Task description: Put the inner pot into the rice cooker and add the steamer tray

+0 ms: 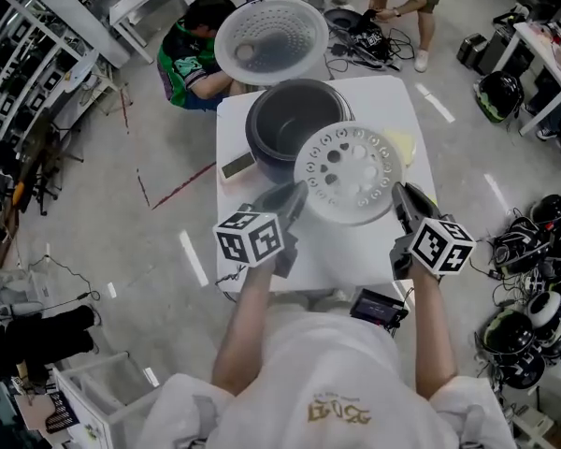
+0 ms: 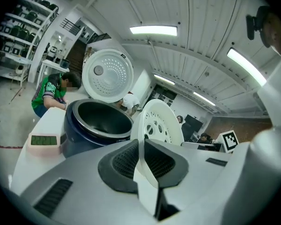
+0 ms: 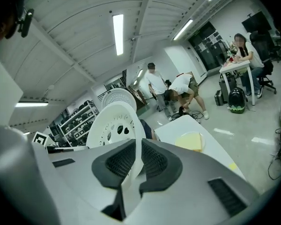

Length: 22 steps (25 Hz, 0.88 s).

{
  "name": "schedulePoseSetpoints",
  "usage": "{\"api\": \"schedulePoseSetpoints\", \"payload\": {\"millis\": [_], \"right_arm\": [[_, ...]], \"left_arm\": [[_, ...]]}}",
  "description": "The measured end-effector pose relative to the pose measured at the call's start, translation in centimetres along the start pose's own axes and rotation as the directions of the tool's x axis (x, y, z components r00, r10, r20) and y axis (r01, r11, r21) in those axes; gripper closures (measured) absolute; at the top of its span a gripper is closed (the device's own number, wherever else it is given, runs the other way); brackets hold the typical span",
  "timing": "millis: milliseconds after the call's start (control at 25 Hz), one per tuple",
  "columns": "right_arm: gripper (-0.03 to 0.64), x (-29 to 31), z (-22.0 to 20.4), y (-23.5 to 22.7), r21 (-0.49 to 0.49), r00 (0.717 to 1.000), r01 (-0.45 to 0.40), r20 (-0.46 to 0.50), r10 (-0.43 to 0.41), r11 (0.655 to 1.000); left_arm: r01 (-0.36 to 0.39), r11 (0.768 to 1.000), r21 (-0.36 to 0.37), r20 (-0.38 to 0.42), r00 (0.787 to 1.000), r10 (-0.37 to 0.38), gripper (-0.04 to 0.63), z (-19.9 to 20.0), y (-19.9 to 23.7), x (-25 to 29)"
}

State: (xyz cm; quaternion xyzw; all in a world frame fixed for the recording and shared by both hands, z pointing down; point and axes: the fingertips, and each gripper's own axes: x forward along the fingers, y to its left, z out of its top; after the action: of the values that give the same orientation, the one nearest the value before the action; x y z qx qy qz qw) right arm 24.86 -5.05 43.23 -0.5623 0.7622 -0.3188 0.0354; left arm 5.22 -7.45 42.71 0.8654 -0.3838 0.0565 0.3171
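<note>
A white steamer tray (image 1: 348, 173) with round holes hangs above the white table (image 1: 337, 251), just in front of the rice cooker (image 1: 290, 120). My left gripper (image 1: 296, 195) is shut on the tray's left rim and my right gripper (image 1: 399, 195) on its right rim. In the left gripper view the tray (image 2: 160, 123) stands on edge between the dark pads (image 2: 126, 161). The right gripper view shows the tray (image 3: 113, 123) the same way. The cooker (image 2: 96, 125) stands open with a dark inner pot in it. Its white lid (image 1: 271, 40) is tipped back.
A small box with a green display (image 1: 236, 165) lies left of the cooker. A pale yellow flat thing (image 1: 402, 143) lies on the table's right side. A person in green (image 1: 192, 50) crouches beyond the table. Helmets and cables (image 1: 533, 279) litter the floor at right.
</note>
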Motion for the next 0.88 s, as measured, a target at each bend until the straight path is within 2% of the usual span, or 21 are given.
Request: {"api": "schedulePoseSetpoints", "payload": {"millis": [360,480,880], "right_arm": [[0.568,4.2,3.3,4.9,-0.045,0.995,-0.099,0.011,0.099,0.994],[0.568,5.9,4.4,6.9,-0.052,0.994,-0.112,0.007,0.112,0.992],[0.569,9.8,5.5,8.1,-0.071,0.994,-0.111,0.009,0.112,0.991]], "left_arm": [[-0.057,0.998,-0.004,0.085,0.995,0.057,0.54,5.1,2.4,-2.8],[-0.067,0.998,-0.014,0.1,0.993,0.068,0.54,7.3,3.9,-3.7],[-0.053,0.998,-0.029,0.126,0.99,0.056,0.54,9.7,7.4,-2.4]]}}
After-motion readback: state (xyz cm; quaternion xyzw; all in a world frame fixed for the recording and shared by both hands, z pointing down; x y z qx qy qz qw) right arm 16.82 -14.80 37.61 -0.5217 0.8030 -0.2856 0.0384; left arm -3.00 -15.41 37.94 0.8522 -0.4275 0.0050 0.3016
